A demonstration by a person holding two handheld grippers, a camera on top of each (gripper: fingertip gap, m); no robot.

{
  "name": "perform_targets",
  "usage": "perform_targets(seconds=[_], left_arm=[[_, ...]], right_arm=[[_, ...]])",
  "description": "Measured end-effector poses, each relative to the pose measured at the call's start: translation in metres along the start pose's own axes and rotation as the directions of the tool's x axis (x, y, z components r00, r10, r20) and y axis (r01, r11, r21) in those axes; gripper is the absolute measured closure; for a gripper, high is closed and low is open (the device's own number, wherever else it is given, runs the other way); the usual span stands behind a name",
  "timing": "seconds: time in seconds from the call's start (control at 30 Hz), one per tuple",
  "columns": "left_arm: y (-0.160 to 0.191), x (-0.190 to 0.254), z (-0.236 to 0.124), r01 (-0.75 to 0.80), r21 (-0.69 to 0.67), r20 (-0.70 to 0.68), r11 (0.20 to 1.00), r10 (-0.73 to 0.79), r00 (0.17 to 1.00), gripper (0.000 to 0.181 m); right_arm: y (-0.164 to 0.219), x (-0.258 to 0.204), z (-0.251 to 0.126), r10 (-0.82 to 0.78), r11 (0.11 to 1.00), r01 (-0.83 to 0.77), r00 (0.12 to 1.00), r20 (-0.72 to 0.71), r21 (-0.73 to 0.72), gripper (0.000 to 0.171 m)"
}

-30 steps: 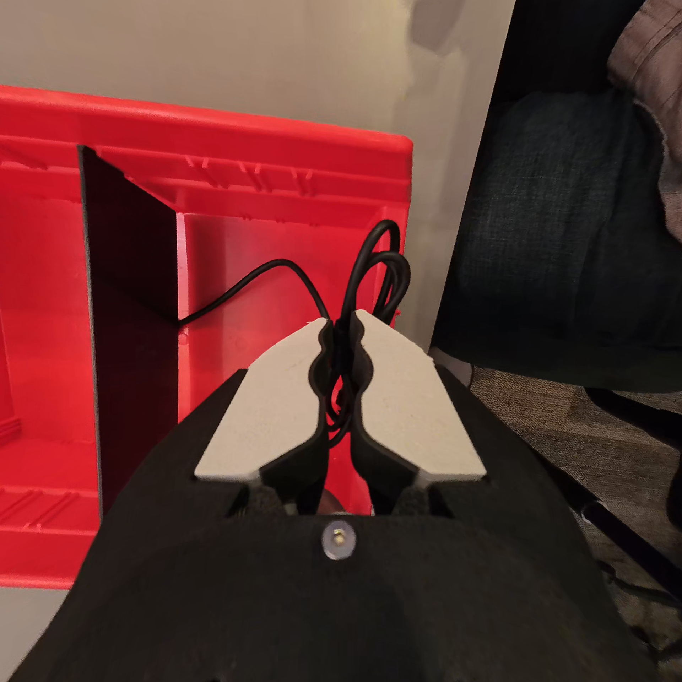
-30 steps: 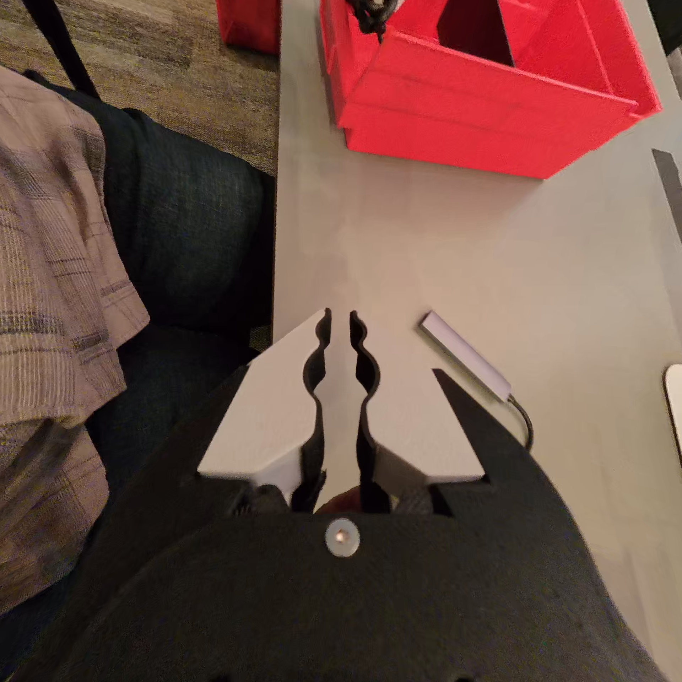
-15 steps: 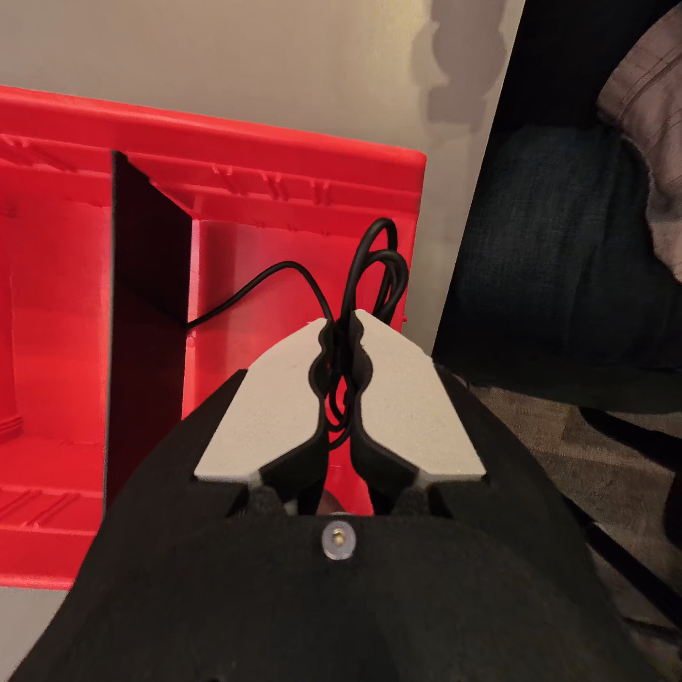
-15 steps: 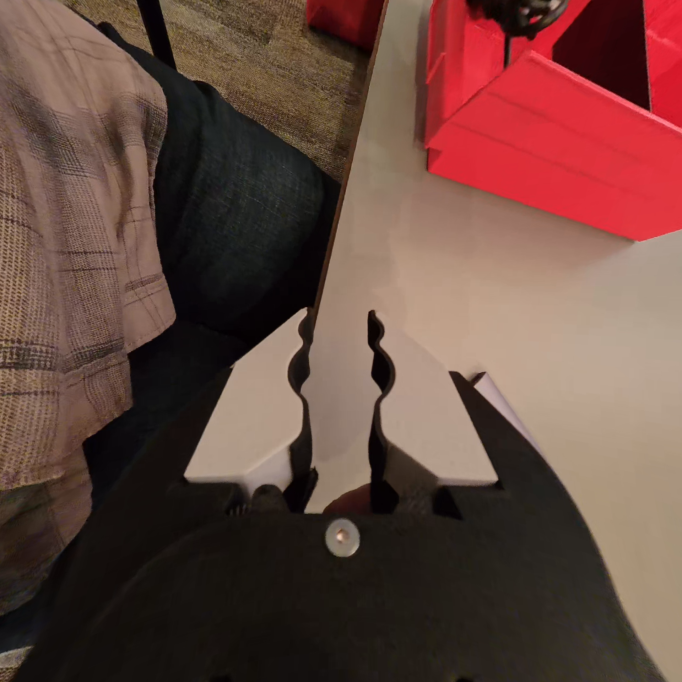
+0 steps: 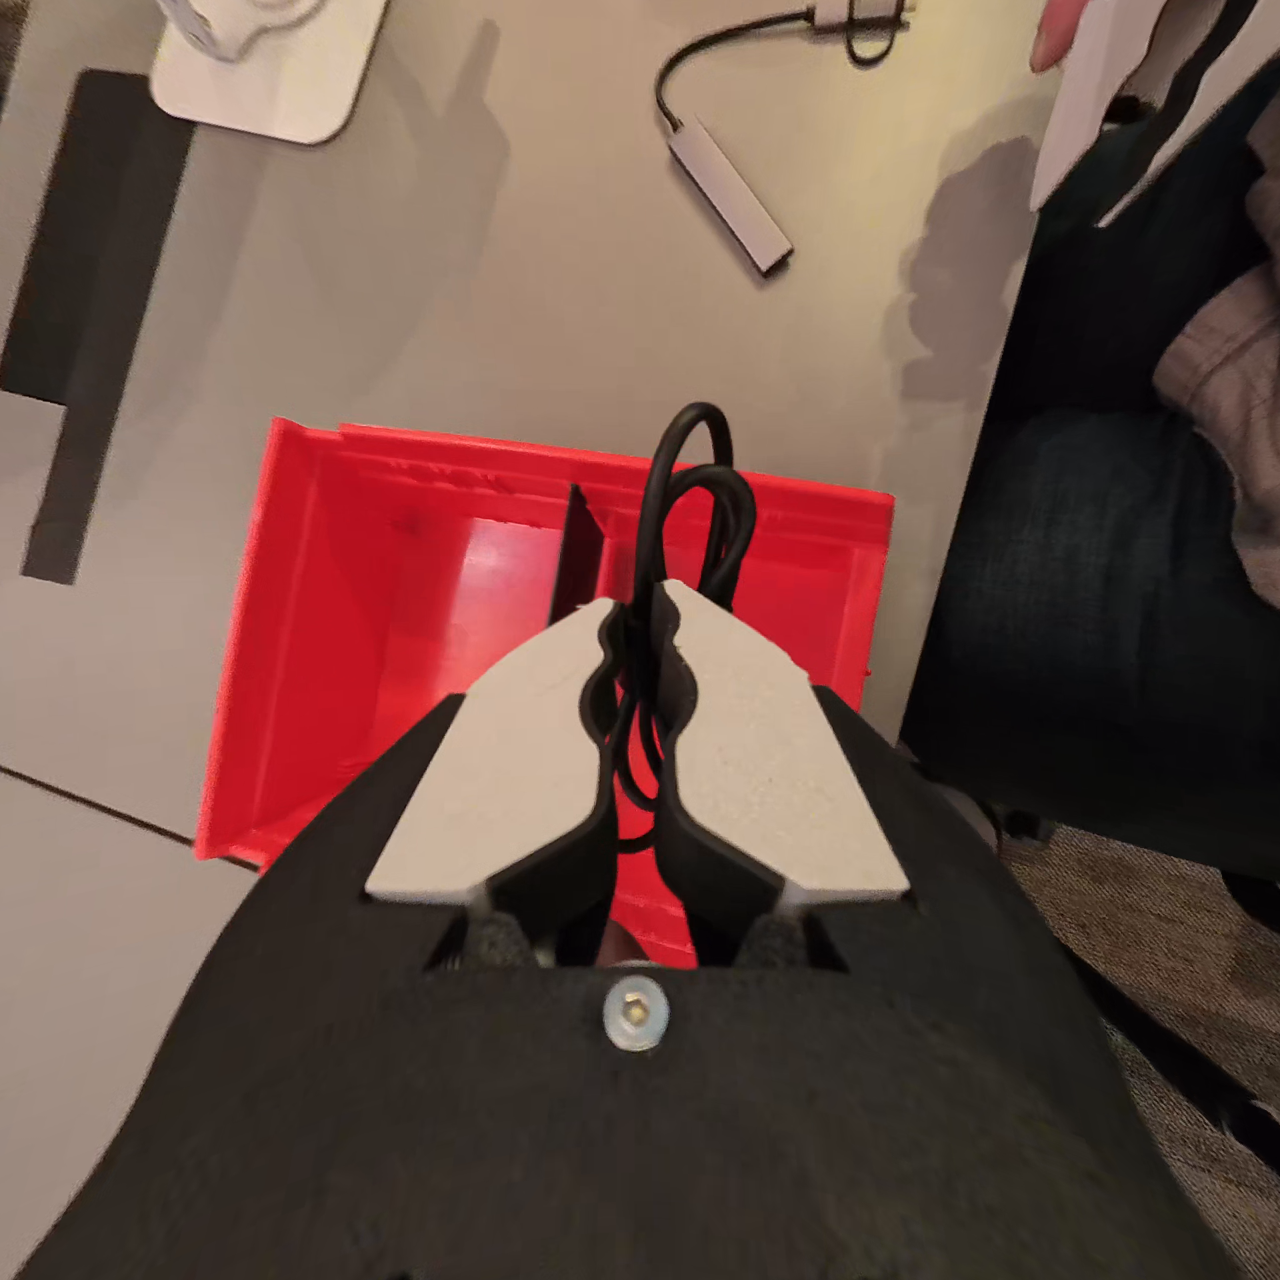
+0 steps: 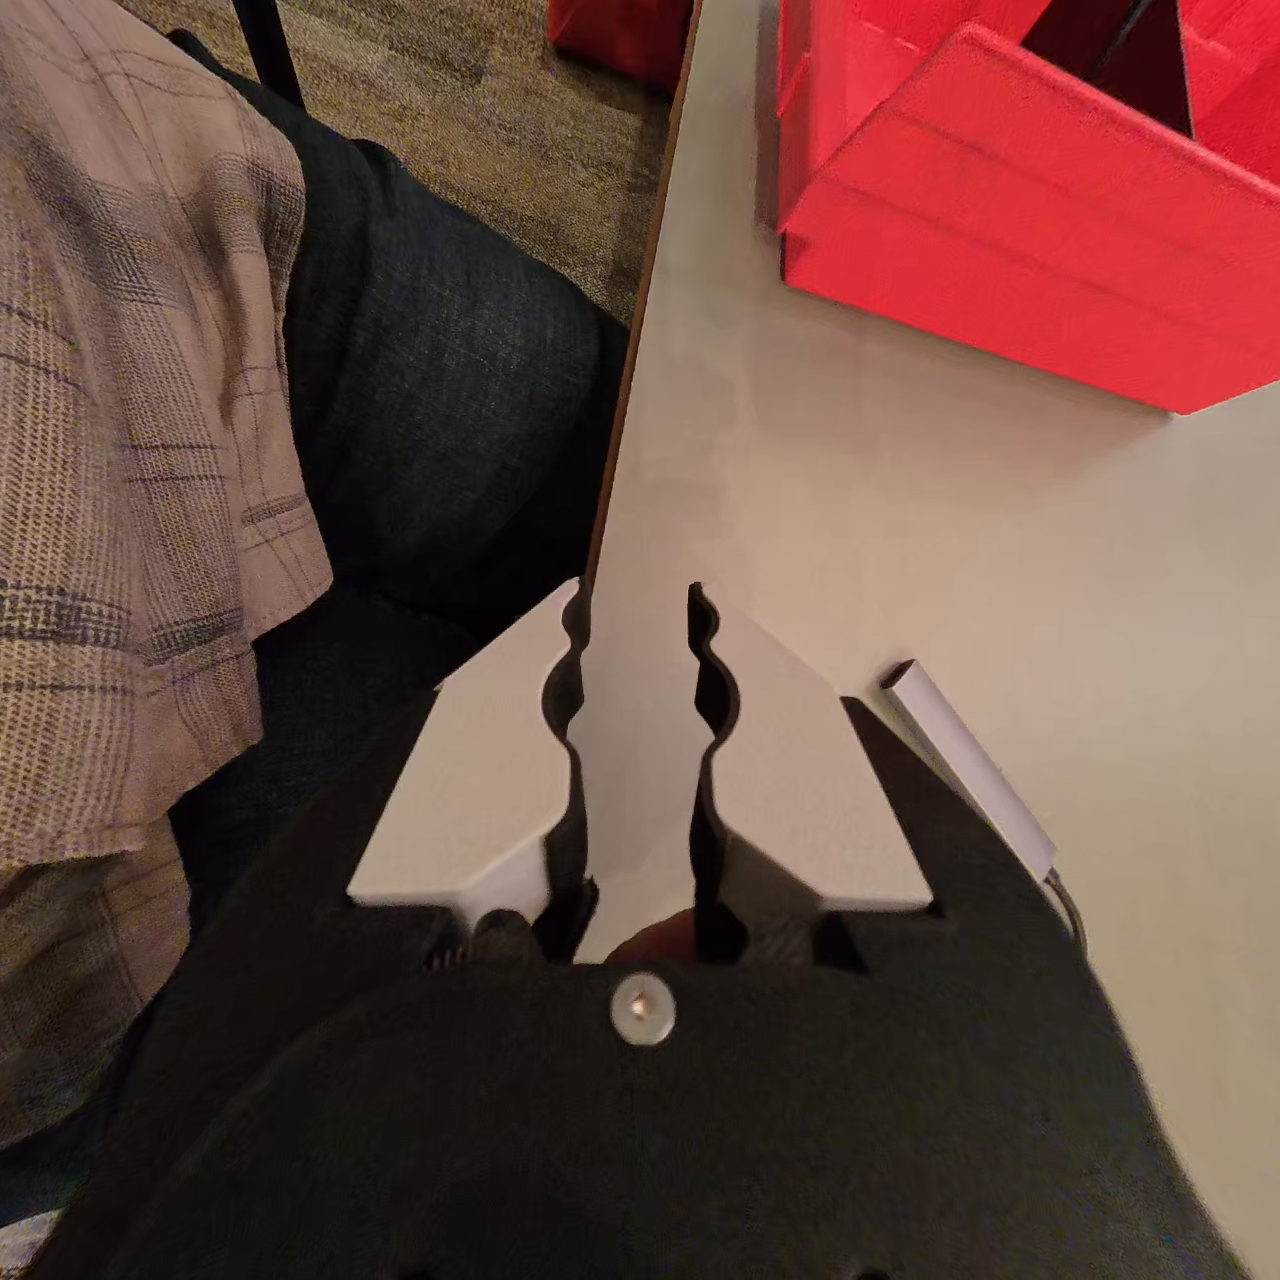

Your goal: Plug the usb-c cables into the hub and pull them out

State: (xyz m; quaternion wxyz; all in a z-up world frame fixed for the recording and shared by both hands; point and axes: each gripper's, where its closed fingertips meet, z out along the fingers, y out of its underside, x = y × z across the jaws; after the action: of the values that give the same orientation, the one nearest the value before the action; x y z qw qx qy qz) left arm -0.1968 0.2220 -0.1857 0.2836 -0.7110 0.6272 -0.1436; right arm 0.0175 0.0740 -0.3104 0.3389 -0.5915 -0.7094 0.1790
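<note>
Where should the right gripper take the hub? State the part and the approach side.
Judging from its pose, grip the hub across its narrow width at mid-body, coming from above. It lies flat on the table, long and slim, its cord leaving one end. The right gripper is open and empty beside it.

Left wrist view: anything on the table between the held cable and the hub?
Nothing visible. The left gripper holds the black cable over the red bin; beyond the bin's far rim, bare table reaches the hub.
</note>
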Motion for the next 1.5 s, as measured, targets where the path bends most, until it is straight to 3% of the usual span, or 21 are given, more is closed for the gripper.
perform_targets(seconds=[0.17, 0.4, 0.57, 0.77, 1.03, 1.23, 1.37, 1.5], left_arm=[[0.001, -0.002, 0.005, 0.001, -0.02, 0.019, 1.0, -0.001, 1.0, 0.175], [0.046, 0.075, 0.065, 0.053, -0.141, -0.169, 0.989, -0.077, 0.983, 0.175], [0.034, 0.102, 0.064, 0.188, -0.003, -0.214, 0.982, -0.184, 0.959, 0.175], [0.018, 0.092, 0.031, 0.212, 0.114, -0.112, 0.97, -0.2, 0.973, 0.175], [-0.027, 0.044, -0.029, 0.131, 0.275, 0.16, 0.953, -0.18, 0.971, 0.175], [-0.091, 0.01, -0.06, 0.042, 0.383, 0.328, 0.923, -0.178, 0.928, 0.175], [-0.146, 0.014, -0.034, -0.029, 0.36, 0.335, 0.933, -0.101, 0.937, 0.175], [-0.183, 0.028, 0.035, -0.062, 0.297, 0.275, 0.953, -0.023, 0.961, 0.175]], right_arm=[[0.003, 0.002, -0.002, 0.009, 1.0, -0.009, 1.0, -0.01, 0.0, 0.146], [0.003, 0.0, -0.003, 0.019, 1.0, -0.019, 1.0, -0.013, 0.013, 0.146], [0.001, -0.002, -0.001, 0.012, 1.0, -0.012, 1.0, -0.009, 0.018, 0.147], [0.001, -0.001, -0.005, 0.033, 0.999, -0.033, 0.999, -0.025, 0.03, 0.146], [0.012, -0.004, -0.02, 0.077, 0.996, -0.075, 0.995, -0.059, 0.04, 0.147], [0.028, -0.004, -0.038, 0.133, 0.991, -0.129, 0.985, -0.106, 0.043, 0.146], [0.041, 0.002, -0.053, 0.175, 0.984, -0.17, 0.972, -0.154, 0.05, 0.146], [0.063, 0.012, -0.066, 0.211, 0.977, -0.212, 0.95, -0.229, 0.023, 0.147]])
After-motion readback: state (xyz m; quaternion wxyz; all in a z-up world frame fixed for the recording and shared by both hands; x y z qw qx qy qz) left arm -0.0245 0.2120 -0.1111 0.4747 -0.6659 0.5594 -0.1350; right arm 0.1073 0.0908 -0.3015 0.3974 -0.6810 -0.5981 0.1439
